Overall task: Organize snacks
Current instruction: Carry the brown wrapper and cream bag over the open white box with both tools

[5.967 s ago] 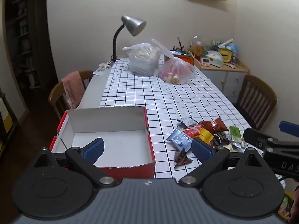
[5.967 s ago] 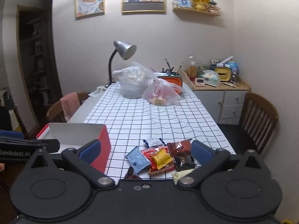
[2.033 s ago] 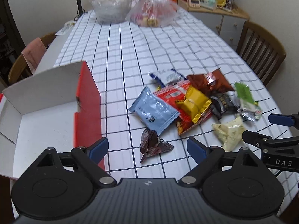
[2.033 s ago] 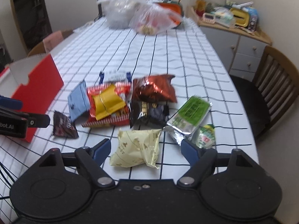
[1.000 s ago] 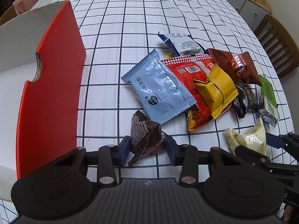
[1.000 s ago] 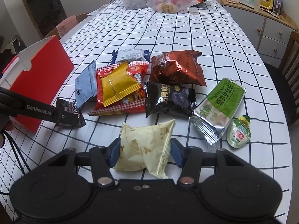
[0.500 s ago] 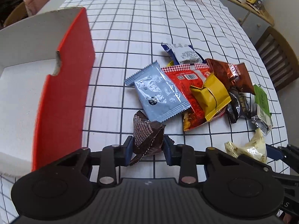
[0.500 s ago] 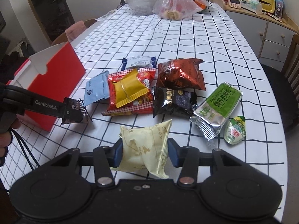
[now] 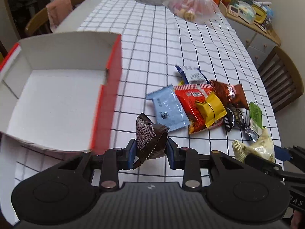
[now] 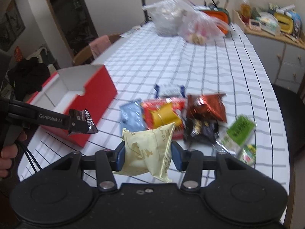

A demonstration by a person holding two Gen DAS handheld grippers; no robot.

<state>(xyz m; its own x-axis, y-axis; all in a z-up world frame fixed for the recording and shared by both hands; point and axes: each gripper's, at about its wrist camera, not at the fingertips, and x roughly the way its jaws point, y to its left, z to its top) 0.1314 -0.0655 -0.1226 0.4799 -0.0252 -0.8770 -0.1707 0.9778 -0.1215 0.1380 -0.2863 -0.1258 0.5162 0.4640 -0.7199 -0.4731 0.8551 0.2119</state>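
Observation:
My left gripper [image 9: 151, 153] is shut on a dark brown snack packet [image 9: 150, 137] and holds it above the tablecloth, just right of the red box [image 9: 57, 95], whose white inside holds nothing. In the right wrist view that packet [image 10: 82, 122] hangs beside the box [image 10: 95, 103]. My right gripper [image 10: 147, 157] is shut on a pale yellow snack bag [image 10: 148, 150], lifted off the table. Several other snacks lie in a pile: a light blue packet [image 9: 167, 106], a red bag [image 9: 192, 103], a yellow packet [image 9: 210, 109], a brown bag [image 9: 228, 93] and a green packet [image 9: 254, 116].
The checked tablecloth [image 9: 162, 43] runs back to two plastic bags [image 9: 192, 5]. Wooden chairs stand at the right [image 9: 282, 80] and far left [image 9: 38, 22]. A sideboard with clutter [image 10: 266, 22] stands at the back right. A hand [image 10: 9, 152] grips the left tool.
Both grippers closed on their packets about a second ago and have since lifted them off the table. The left one has swung towards the red box, which now fills more of its view.

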